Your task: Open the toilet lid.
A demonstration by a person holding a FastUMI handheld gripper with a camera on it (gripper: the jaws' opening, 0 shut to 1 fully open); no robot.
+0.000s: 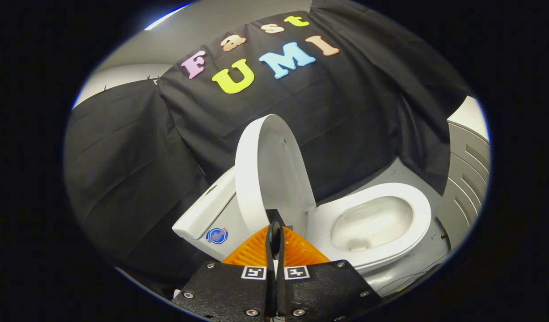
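Observation:
The white toilet lid [274,165] stands raised, nearly upright, with its inner face turned toward the bowl. To its right the seat ring [418,210] lies flat around the open bowl [373,221]. On the lid's other side sits the white tank [203,212], which carries a round blue sticker. My gripper [274,227] is shut, its fingers pressed together with nothing visible between them. The tips sit just in front of the lid's lower edge, near the hinge, and I cannot tell whether they touch it.
Black cloth [122,170] hangs close behind and to the left of the toilet. A grey ribbed panel [469,179] stands beyond the bowl on the right. Grey floor [408,268] with a thin cable runs around the toilet's base.

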